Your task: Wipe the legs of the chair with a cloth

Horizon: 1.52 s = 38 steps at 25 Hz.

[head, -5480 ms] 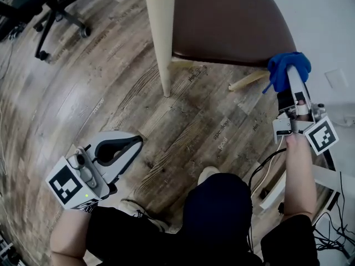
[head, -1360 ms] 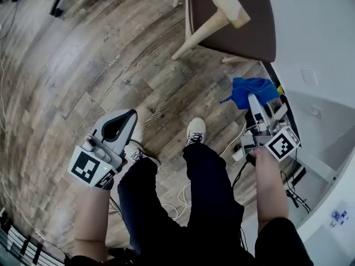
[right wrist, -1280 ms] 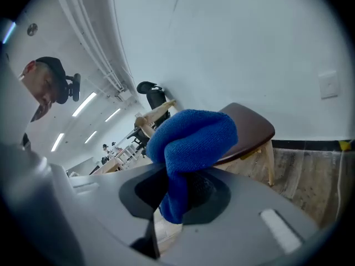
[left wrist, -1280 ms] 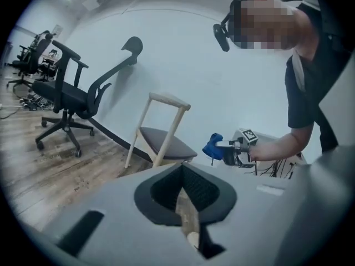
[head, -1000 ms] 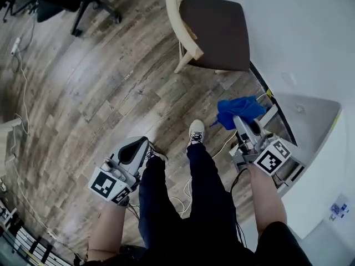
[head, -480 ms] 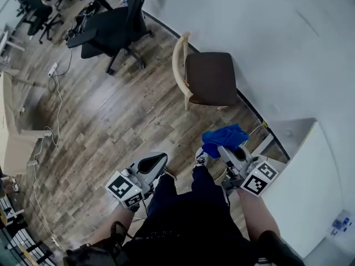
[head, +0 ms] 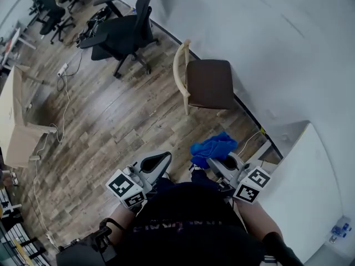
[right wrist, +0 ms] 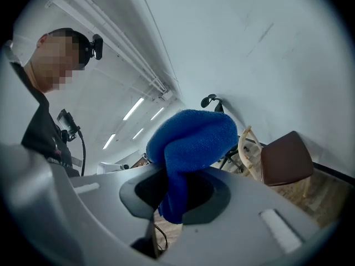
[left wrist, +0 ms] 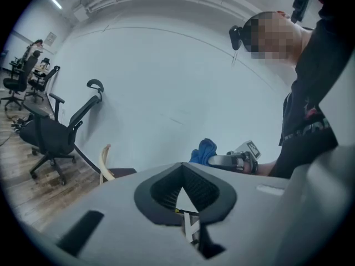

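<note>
Cloth (head: 212,147) in right claw (head: 214,162), chair (head: 208,85) apart

The cloth (head: 212,147) is of a strong blue, plain and without any pattern. The chair (head: 208,83) has a dark brown seat and a pale cream wooden frame. The floor (head: 111,126) is of brown-grey planks with a streaked wood grain. The wall (head: 266,49) is a plain whitish grey. The office chair (head: 122,35) is black. The left gripper (head: 158,159) and the right gripper (head: 217,162) are light grey, with black lining round the jaws, and the cube (head: 126,187) on each carries black and white squares. The person's top (head: 188,226) is black. The desk (head: 14,121) at the left is pale beige.
</note>
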Motion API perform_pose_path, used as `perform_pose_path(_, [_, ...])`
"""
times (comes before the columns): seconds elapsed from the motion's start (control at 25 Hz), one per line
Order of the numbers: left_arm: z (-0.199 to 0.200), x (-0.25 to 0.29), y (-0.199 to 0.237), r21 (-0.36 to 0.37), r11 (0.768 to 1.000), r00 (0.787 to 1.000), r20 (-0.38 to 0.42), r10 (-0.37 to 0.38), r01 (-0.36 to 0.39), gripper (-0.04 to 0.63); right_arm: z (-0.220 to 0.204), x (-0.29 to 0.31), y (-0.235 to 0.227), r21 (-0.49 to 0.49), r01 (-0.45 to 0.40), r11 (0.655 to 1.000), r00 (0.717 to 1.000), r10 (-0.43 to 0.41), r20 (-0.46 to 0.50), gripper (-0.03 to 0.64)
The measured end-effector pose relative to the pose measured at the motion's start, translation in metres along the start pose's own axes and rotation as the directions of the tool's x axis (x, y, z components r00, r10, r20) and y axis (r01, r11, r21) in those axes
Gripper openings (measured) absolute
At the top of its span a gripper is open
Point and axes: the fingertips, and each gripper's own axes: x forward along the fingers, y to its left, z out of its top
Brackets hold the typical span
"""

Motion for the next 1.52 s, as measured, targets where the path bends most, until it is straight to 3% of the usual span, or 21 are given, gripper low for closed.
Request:
perform_pose_path(0.24, [-0.009,-0.036,-0.009,-0.117,0.991,0.998,0.012,-0.068,0.069,-0.003,-0.026,0.001,0.041,-0.002,0.03,1.0,0.999,-0.03,0.025,0.066])
perform_pose_path(0.48, [-0.029,-0.09,-0.018,-0.104,0.988,0.993,-0.005,-0.119,0.118,-0.003,-0.069,0.009,0.089,0.015,0.074,0.997,0.995,-0.075,0.073,0.066])
perform_pose_path(0.92, [-0.058,-0.16,-0.024,-0.091,0.978,0.982,-0.018,-0.188,0.186,-0.003,-0.117,0.011,0.158,-0.097,0.13,0.987,0.987,-0.12,0.107,0.066])
perform_pose_path(1.2, [-0.069,-0.187,-0.033,-0.078,0.974,0.977,-0.015,-0.213,0.211,-0.003,-0.148,0.011,0.179,-0.087,0.152,0.985,0.984,-0.142,0.108,0.065])
perform_pose_path(1.52, [-0.06,-0.196,-0.031,-0.056,0.977,0.979,0.004,-0.204,0.204,-0.003,-0.155,0.027,0.191,-0.109,0.121,0.987,0.992,-0.115,0.054,0.064])
